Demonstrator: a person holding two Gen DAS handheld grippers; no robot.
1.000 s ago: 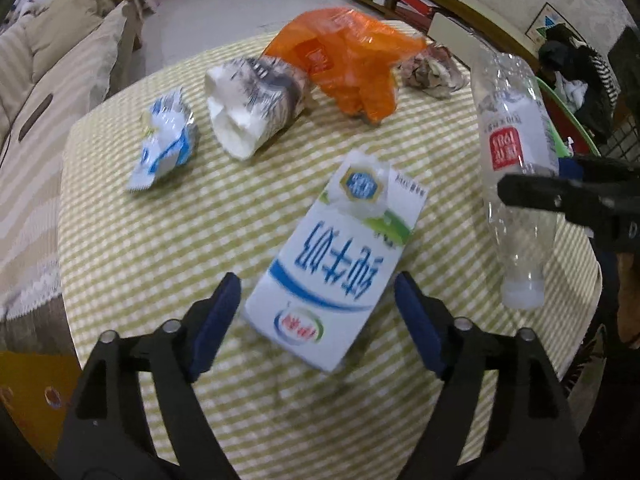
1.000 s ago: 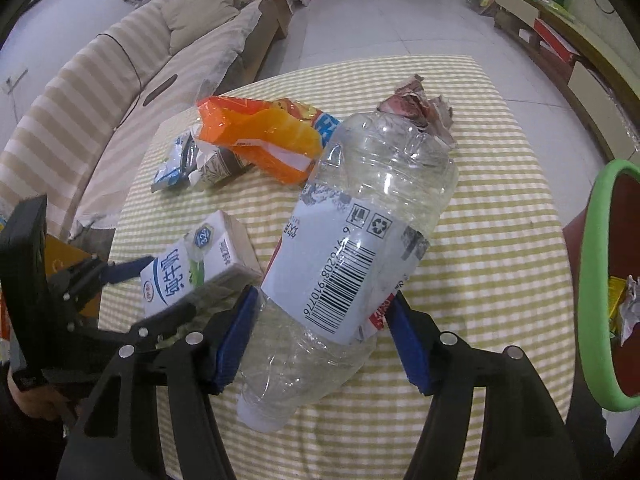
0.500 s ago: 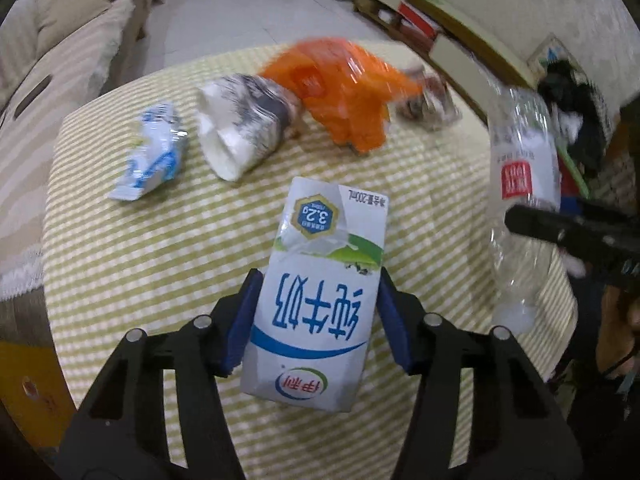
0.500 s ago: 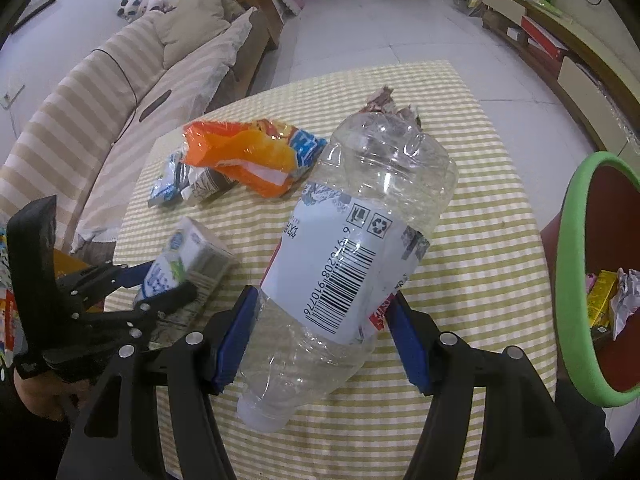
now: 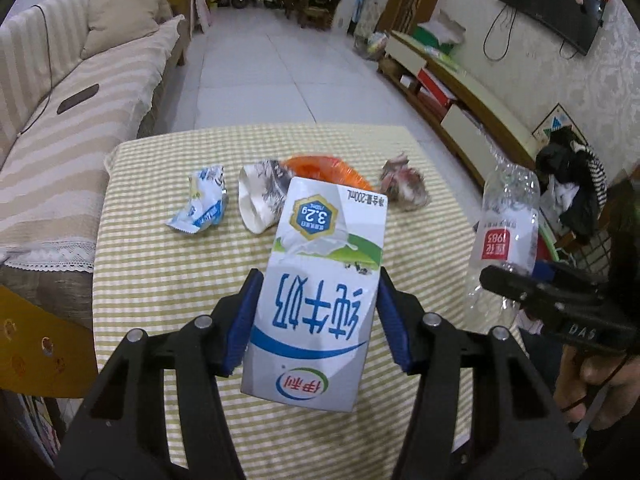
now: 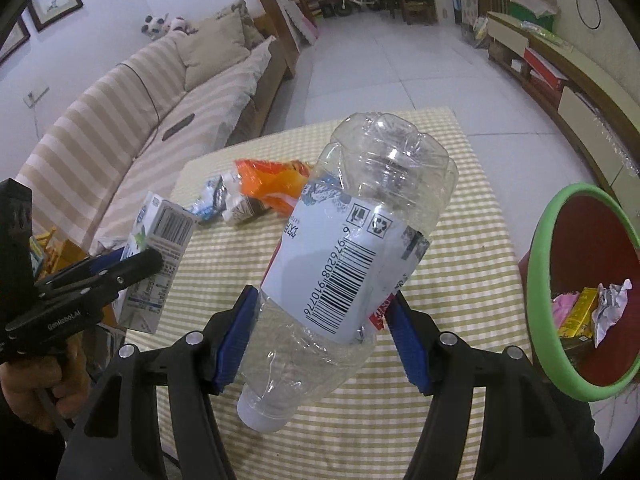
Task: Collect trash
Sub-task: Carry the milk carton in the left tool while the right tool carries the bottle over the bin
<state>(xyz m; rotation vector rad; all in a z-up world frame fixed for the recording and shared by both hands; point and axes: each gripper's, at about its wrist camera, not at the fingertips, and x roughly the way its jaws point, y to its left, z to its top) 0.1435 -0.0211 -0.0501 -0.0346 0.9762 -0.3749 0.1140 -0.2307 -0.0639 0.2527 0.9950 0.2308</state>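
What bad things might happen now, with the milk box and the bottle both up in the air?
The plastic bottle is thin and see-through, and the right gripper pinches only its lower part, so it might squash or slip out.

The left gripper holds the milk carton by its lower half; it could tip or fall back onto the table.

The bin sits beside the table, so a careless drop may hit its green rim.

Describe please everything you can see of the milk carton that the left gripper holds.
The milk carton is a small white paper box with blue characters, a blue curve, a green meadow picture and a hexagon badge; a side panel bears a barcode. It looks slightly dented. The left gripper clamps its two sides with blue pads, holding it clear above the checked table, print upside down to the camera.
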